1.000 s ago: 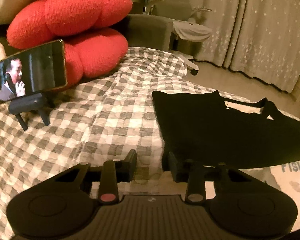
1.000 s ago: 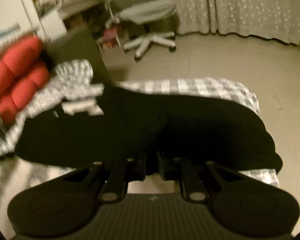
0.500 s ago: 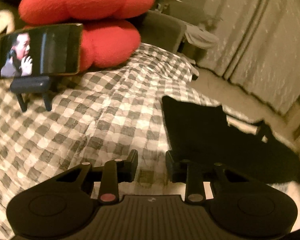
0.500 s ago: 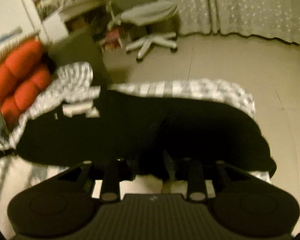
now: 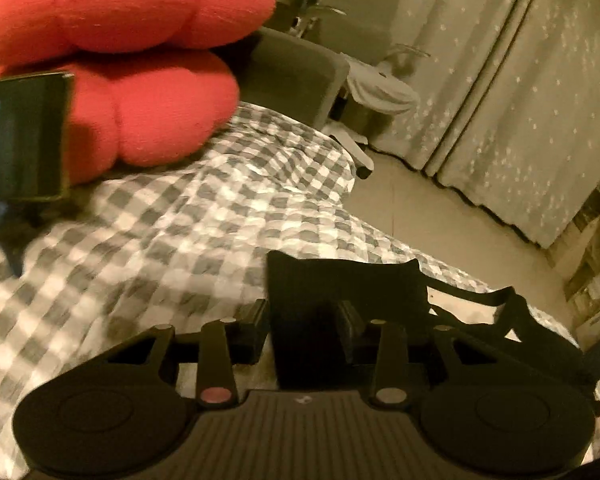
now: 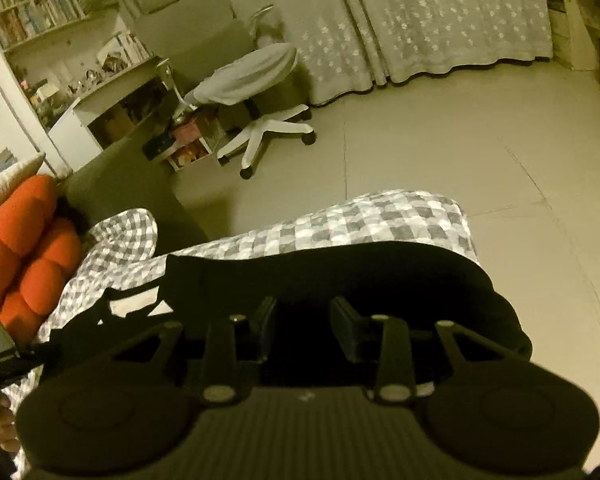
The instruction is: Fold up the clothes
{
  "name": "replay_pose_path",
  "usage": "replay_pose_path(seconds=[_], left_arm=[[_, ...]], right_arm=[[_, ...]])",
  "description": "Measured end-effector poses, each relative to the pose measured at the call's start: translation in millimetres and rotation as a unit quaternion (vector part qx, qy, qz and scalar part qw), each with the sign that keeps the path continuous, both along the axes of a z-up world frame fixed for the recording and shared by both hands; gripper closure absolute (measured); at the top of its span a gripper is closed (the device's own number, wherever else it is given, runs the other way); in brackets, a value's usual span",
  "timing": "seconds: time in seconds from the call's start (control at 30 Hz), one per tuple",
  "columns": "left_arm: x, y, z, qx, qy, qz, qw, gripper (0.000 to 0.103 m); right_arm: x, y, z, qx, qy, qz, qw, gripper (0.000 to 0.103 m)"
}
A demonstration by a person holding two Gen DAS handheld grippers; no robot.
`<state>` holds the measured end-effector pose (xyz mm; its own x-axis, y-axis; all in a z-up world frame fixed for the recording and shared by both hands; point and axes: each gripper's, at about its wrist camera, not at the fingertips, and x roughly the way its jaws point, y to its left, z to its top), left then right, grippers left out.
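Checked bedspread (image 5: 188, 240) spans bed, near edge hidden behind grippers. Black garment (image 6: 340, 276) lies flat on it (folds lost in darkness). Phone (image 5: 20, 140) cut off at frame edge. Left gripper (image 5: 302, 330) fingers spread, straddling garment's corner; right gripper (image 6: 304, 328) fingers spread over garment.

Each view is taken from just behind a claw and directed forward along its two fingers, low over the bed (image 5: 188, 220). The left claw (image 5: 302, 330) is seen at the bottom of the left wrist view, which is aimed across the checked bedding towards the red cushion (image 5: 140, 80) and the curtain (image 5: 520, 80). The right claw (image 6: 304, 328) fills the foot of the right wrist view, which is turned over the bed's edge towards the floor (image 6: 460, 140) and the swivel chair (image 6: 256, 80). The black garment (image 5: 340, 284), red cushion, chair and curtain are shared by both views; the garment is very near in each.
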<state>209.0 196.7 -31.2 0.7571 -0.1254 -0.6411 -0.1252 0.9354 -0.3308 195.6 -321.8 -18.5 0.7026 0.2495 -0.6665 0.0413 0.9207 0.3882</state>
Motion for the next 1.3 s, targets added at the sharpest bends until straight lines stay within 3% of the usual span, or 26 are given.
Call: replay_pose_path(seconds=[0.13, 0.2, 0.27, 0.33, 0.37, 0.5, 0.67, 0.9, 1.07, 1.3], left_arm=[[6.4, 1.5, -11.3, 0.001, 0.009, 0.001, 1.0000, 0.071], [6.9, 1.1, -10.8, 0.008, 0.004, -0.002, 1.0000, 0.086], [7.0, 0.9, -10.2, 0.010, 0.000, -0.007, 0.9999, 0.093], [6.8, 0.7, -9.4, 0.013, -0.005, -0.005, 0.9999, 0.096], [6.4, 1.0, -7.7, 0.014, -0.010, -0.001, 0.9999, 0.098], [2.6, 3.0, 2.7, 0.016, -0.045, 0.002, 0.9989, 0.099], [7.6, -1.5, -9.3, 0.056, -0.038, -0.002, 0.9977, 0.098], [3.2, 4.4, -4.7, 0.040, -0.054, -0.003, 0.9977, 0.098], [1.3, 17.0, -2.6, 0.004, -0.063, 0.007, 0.9980, 0.097], [-7.4, 15.1, 3.1, 0.022, -0.054, 0.012, 0.9982, 0.097]], right_arm=[[8.1, 15.5, -8.8, 0.004, 0.010, 0.031, 0.999, 0.071], [11.9, 24.6, -12.9, 0.002, 0.017, 0.048, 0.999, 0.071], [14.3, 40.0, -17.4, -0.019, 0.029, 0.068, 0.997, 0.071], [14.6, 52.7, -22.8, -0.045, 0.041, 0.083, 0.995, 0.090], [13.6, 57.2, -23.0, -0.056, 0.042, 0.086, 0.994, 0.092], [5.1, 61.6, -10.6, -0.081, 0.013, 0.079, 0.994, 0.094], [8.8, 65.4, -24.8, -0.104, 0.038, 0.083, 0.990, 0.094], [3.0, 64.3, -14.2, -0.127, 0.021, 0.076, 0.989, 0.088], [-2.4, 63.6, -2.9, -0.149, -0.010, 0.063, 0.987, 0.085], [-6.9, 75.5, 4.2, -0.141, -0.025, 0.091, 0.986, 0.085]])
